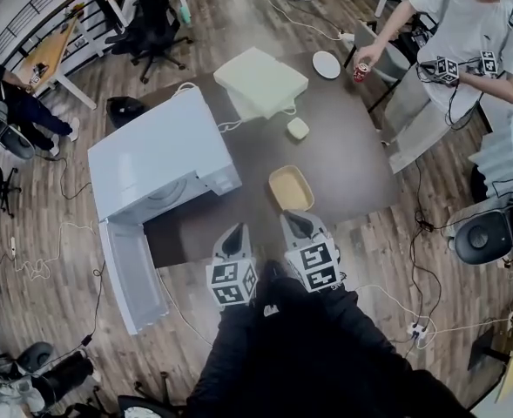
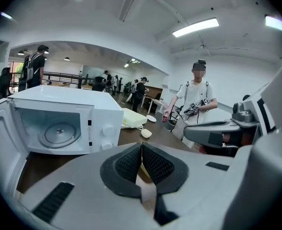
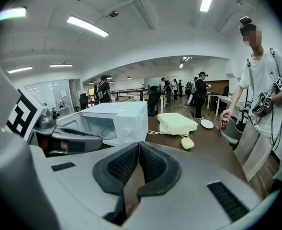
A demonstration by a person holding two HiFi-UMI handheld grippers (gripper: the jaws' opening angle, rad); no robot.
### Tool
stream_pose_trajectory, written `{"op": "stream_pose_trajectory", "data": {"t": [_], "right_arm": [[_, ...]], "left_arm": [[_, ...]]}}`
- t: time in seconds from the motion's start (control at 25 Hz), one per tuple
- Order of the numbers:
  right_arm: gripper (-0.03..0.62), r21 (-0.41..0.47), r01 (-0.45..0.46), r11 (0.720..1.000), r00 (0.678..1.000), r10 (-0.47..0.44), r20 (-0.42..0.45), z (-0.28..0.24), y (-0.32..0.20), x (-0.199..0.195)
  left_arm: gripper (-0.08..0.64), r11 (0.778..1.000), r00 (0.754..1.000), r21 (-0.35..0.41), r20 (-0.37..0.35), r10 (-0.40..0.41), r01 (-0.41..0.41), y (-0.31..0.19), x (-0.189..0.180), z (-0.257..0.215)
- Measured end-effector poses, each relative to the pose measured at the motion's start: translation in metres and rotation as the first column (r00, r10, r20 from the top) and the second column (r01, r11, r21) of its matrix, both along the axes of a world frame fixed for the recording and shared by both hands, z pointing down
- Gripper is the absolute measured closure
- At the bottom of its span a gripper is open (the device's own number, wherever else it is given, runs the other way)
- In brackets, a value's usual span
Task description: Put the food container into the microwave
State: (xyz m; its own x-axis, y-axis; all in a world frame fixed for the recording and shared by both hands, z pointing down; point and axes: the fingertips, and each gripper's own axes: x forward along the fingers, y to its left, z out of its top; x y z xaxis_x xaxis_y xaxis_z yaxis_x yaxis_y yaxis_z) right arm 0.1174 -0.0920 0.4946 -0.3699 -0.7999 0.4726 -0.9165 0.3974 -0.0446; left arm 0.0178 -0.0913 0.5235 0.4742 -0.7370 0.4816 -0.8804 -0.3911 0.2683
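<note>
The tan, empty food container [image 1: 291, 188] sits on the dark table [image 1: 343, 164], just right of the white microwave [image 1: 160, 155]. The microwave's door [image 1: 130, 273] hangs open toward me, and its cavity with the glass turntable [image 2: 59, 133] is bare. My left gripper [image 1: 236, 232] is at the table's near edge, shut with nothing between its pads [image 2: 131, 163]. My right gripper [image 1: 293, 221] is beside it, just short of the container's near rim, also shut and empty [image 3: 139, 150]. Neither gripper touches the container.
Behind the container lie a small pale oval thing [image 1: 298, 128], a flat white box [image 1: 260, 81] and a white plate [image 1: 327, 64]. A person [image 1: 469, 33] at the far right corner holds a red can [image 1: 360, 72]. Cables run over the wooden floor.
</note>
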Motion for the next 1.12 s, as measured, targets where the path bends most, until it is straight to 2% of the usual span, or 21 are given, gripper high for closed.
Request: {"op": "stream_pose_trajectory", "data": {"t": [0.44,0.76,0.84,0.88,1.12], "right_arm": [[0.568,-0.137,-0.010,0.990,0.999,0.005,-0.031,0.072,-0.012,0.021],[0.566,-0.272,0.007,0.962,0.998,-0.024,-0.059,0.155,-0.023,0.021],[0.550,-0.295,0.013,0.955,0.996,-0.037,-0.077,0.174,-0.028,0.021],[0.517,-0.306,0.016,0.952,0.995,-0.046,-0.089,0.182,-0.031,0.020],[0.508,-0.357,0.032,0.934,0.985,-0.090,-0.149,0.224,-0.049,0.017]], "left_arm": [[0.526,0.993,0.998,-0.111,0.043,0.052,-0.047,-0.014,0.014,0.058],[0.526,0.979,0.995,-0.195,0.059,0.077,-0.064,-0.025,0.017,0.113],[0.526,0.975,0.996,-0.213,0.059,0.074,-0.059,-0.029,0.016,0.126],[0.526,0.973,0.996,-0.223,0.059,0.071,-0.056,-0.030,0.015,0.133],[0.526,0.963,0.996,-0.264,0.061,0.065,-0.047,-0.041,0.008,0.164]]}}
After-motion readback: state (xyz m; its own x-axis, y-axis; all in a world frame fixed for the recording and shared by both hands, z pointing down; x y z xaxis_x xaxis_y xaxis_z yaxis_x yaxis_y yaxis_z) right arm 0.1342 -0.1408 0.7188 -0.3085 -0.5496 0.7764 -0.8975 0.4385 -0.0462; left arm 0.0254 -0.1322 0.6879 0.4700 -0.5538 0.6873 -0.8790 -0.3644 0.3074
